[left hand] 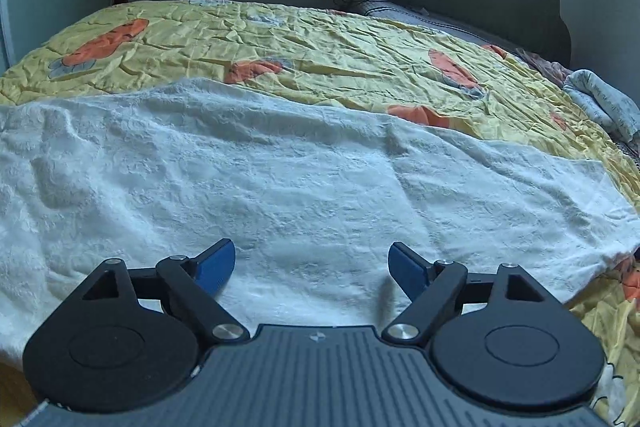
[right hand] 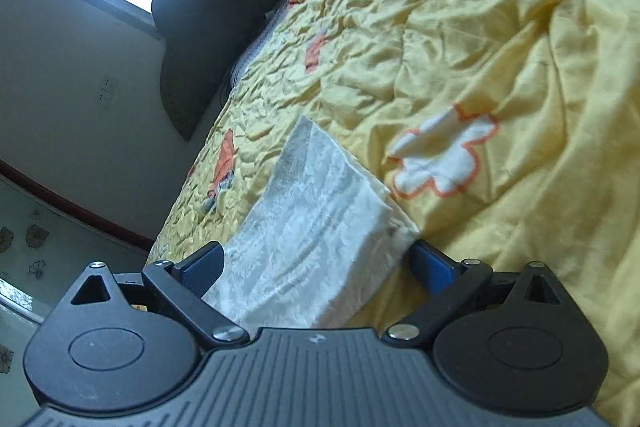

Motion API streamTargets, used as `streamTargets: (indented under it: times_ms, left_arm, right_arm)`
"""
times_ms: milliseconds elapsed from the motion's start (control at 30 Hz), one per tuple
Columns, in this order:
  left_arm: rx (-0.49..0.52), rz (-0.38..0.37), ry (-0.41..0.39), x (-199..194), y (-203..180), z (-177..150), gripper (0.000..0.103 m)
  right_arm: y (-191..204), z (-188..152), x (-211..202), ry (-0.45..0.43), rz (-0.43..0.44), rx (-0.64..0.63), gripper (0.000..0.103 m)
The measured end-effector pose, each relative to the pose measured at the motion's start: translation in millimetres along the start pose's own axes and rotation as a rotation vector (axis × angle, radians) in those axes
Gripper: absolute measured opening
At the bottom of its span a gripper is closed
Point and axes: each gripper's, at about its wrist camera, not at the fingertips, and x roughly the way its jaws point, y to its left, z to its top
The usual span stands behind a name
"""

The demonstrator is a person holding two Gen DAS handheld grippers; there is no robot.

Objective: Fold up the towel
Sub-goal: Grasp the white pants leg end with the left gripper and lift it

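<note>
Our left gripper (left hand: 311,269) spread wide above white towel (left hand: 280,179), nubby, wrinkled, flat on yellow bedspread (left hand: 320,43), our right gripper (right hand: 320,267) gaping around its end.

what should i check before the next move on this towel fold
1. Towel lying spread on the yellow bedspread: ok.
2. Left gripper jaws open above the towel, nothing held: ok.
3. Right gripper jaws open with towel between them: ok.
4. Right jaws actually clamping the cloth: not ok, not closed yet.
5. Towel free of wrinkles: not ok, it has ripples.
6. Near edge of the towel under the left gripper: cannot tell.
</note>
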Motion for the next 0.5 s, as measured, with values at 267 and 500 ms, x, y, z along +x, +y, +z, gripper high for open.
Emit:
streamTargets:
  times_ms: [267,500]
  left_arm:
    - [0.0,-0.021,0.016,2.5,-9.2,4.7,0.086]
    - [0.017,-0.137,0.003,0.5,-36.5,26.6,0.086]
  right_arm:
    - [-7.8,-0.4,7.3,-0.019,-0.054,0.038,0.034]
    - [27.6,-15.0,0.7,-0.083,-0.182,-0.285,0.017]
